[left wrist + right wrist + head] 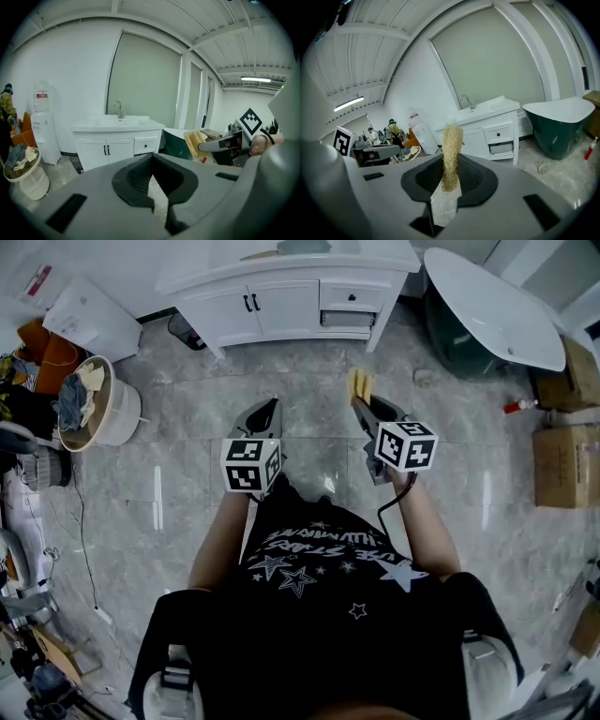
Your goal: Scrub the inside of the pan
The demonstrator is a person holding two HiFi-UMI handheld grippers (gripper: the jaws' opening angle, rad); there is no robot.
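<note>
Only right gripper view details grip: right tongs (pixel 450 182) pinch scrubber (pixel 451 145).

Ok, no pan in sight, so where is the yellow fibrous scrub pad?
The scrub pad is clamped in the right hand-held gripper, right of centre in the head view, facing the white vanity cabinet.

No legible wording. Upside-down white lettering among stars on black T-shirt (pixel 319 563), six o'clock in head view, too blurred; red label on water-dispenser bottle (pixel 41 96), nine o'clock in left gripper view, too small.
</note>
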